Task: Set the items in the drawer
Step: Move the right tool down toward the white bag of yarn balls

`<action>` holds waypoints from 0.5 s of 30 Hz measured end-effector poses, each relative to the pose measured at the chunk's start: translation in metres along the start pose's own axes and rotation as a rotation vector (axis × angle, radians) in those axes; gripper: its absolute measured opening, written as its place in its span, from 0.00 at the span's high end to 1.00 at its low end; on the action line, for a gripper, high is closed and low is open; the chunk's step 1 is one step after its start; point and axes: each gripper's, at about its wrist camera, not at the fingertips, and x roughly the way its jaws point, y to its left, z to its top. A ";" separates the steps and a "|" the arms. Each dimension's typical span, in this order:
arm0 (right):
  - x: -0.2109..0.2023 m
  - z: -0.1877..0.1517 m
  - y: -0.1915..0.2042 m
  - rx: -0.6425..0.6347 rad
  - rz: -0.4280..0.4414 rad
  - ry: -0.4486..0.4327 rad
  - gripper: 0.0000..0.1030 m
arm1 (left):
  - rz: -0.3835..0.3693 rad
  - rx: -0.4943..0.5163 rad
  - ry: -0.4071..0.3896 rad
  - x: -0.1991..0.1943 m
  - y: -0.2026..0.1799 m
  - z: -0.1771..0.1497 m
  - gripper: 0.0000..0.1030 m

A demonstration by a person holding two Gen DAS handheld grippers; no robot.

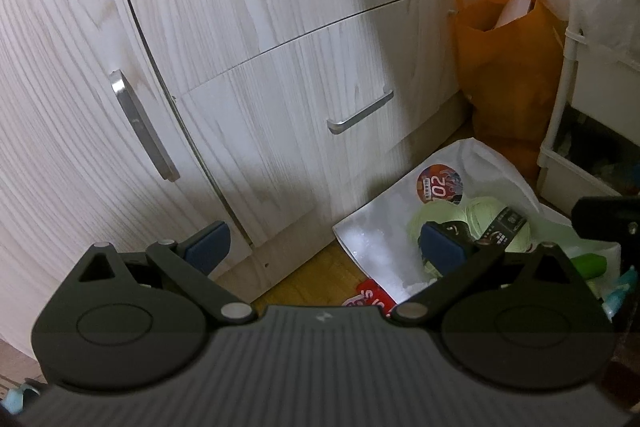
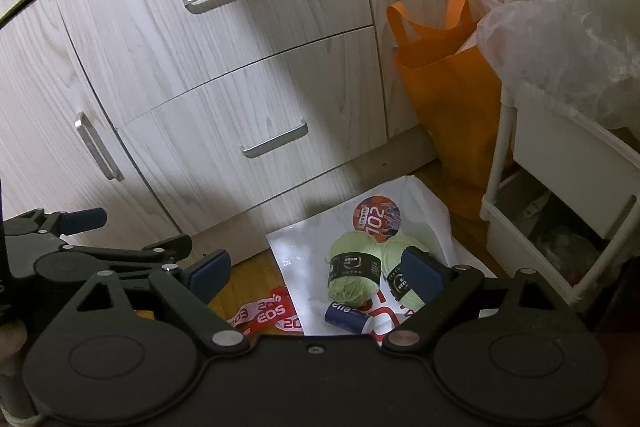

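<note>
Items — two skeins of pale green yarn point(image 2: 354, 265), each cinched by a dark paper band, lying side by side on a white plastic bag point(image 2: 296, 247) spread on the wooden floor before the cabinet; a small blue-and-white tube point(image 2: 348, 317) lies just below them on the same bag. Handling, by judgement: yarn light, soft, compressible, unlikely to slip; best pinched across the banded middle, where the wraps are held firm. Tube stiff and smooth, likelier to roll.

Drawers — upper drawer point(image 2: 216, 15) and lower drawer point(image 2: 224, 123), both fronts flush and closed, each with a metal bar handle. Whether any items are already inside cannot be told.

Left hand-held gripper point(image 1: 324, 247) — jaws spread wide, holding nothing; held low, pointing at the cabinet base below the lower drawer, its right pad in line with the yarn.

Right hand-held gripper point(image 2: 316, 271) — jaws likewise wide apart and empty; poised above the bag, angled downward, with the yarn between and just beyond its pads
</note>
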 end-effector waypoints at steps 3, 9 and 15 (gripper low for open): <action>0.002 -0.010 -0.012 0.008 -0.005 -0.009 0.08 | -0.003 -0.002 0.013 0.003 -0.001 0.000 0.00; 0.010 -0.011 -0.014 0.036 -0.021 0.052 0.08 | 0.003 -0.004 0.008 0.007 -0.002 -0.002 0.00; 0.013 -0.015 -0.018 0.032 0.009 0.010 0.08 | 0.020 -0.016 -0.021 0.007 -0.003 -0.004 0.00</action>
